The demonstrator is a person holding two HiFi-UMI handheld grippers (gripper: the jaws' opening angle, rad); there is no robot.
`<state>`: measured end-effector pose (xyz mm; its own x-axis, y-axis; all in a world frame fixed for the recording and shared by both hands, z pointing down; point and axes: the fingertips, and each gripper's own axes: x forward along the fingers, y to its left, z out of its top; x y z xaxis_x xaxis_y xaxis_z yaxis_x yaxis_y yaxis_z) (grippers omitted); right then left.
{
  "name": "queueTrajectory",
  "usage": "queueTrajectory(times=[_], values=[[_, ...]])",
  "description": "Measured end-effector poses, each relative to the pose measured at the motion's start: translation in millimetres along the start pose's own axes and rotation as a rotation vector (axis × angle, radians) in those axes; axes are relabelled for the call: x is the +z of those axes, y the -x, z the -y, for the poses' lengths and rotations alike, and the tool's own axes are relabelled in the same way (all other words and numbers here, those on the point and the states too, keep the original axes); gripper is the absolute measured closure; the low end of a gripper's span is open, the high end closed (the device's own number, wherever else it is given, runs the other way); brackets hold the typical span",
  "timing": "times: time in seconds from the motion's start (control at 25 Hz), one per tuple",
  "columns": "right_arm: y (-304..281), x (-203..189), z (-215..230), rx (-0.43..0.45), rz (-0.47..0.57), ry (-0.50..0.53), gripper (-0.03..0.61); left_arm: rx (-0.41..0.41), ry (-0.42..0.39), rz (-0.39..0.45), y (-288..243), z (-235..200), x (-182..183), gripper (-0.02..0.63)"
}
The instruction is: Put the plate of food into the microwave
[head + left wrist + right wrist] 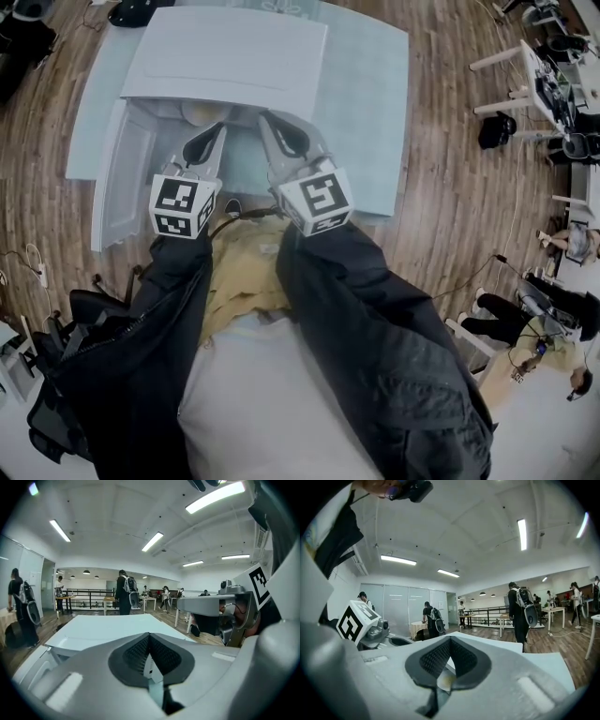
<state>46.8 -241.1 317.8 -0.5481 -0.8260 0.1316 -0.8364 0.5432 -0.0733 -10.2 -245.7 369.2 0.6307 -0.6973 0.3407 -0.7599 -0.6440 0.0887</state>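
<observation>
The white microwave point(225, 56) stands on a pale blue table point(375, 103), and its door point(127, 178) hangs open to the left. Both grippers are held side by side just before the open cavity. My left gripper point(217, 127) point(149, 637) is shut, its dark pads meeting with nothing between them. My right gripper point(264, 118) point(450, 639) is likewise shut and empty. A tan patch point(200, 112) shows at the mouth of the cavity, and a pale yellowish patch point(446, 681) shows below the right jaws. I cannot tell whether either is the plate of food.
Dark sleeves point(375, 337) fill the lower head view. Wood floor surrounds the table. A dark bag point(495, 129) and white desks point(548, 84) stand at the right, with seated people point(553, 347) beyond. People with backpacks point(520, 606) stand farther back in the room.
</observation>
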Motion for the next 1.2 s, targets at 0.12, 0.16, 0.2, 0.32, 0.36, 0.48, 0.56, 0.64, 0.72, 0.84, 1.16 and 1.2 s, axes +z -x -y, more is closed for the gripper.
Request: queueTrajectory(times=[0.12,0.16,0.2,0.32,0.36,0.48,0.56,0.64,0.72,0.84,1.16,1.2], values=[[0,0,-1,0.007,0.001,0.014,0.584,0.008,-0.005,0.008,-1,-1,2,0.617],[0,0,0,0.008,0.001,0.016,0.584,0.01,-0.005,0.008,-1,-1,2,0.617],[0,0,0,0.008,0.0,0.017,0.584,0.012,-0.005,0.006,-2,-1,2,0.617],[0,-1,1,0.012,-0.001,0.015,0.584,0.016,0.002,-0.007,-2,-1,-1,0.617],[0,-1,1,0.014,-0.002,0.015,0.584,0.016,0.006,-0.012,-2,-1,-2,0.617],[0,-2,2,0.013,-0.008,0.017,0.585,0.013,0.024,-0.022,-3,0,-6,0.617],[0,-3,2,0.011,-0.012,0.021,0.586,0.014,0.029,-0.024,-3,0,-7,0.617],[1,-4,2,0.008,-0.013,0.026,0.585,0.016,0.028,-0.024,-3,0,-7,0.617],[0,-4,3,0.008,-0.016,0.028,0.586,0.016,0.028,-0.024,-3,0,-7,0.617],[-4,-5,1,0.012,-0.026,0.034,0.585,0.015,0.033,-0.03,-4,-3,-8,0.617],[-5,-13,-1,0.022,-0.05,0.034,0.584,0.013,0.052,-0.052,-5,-4,-16,0.615],[-5,-13,-1,0.023,-0.054,0.034,0.586,0.013,0.056,-0.056,-5,-4,-16,0.617]])
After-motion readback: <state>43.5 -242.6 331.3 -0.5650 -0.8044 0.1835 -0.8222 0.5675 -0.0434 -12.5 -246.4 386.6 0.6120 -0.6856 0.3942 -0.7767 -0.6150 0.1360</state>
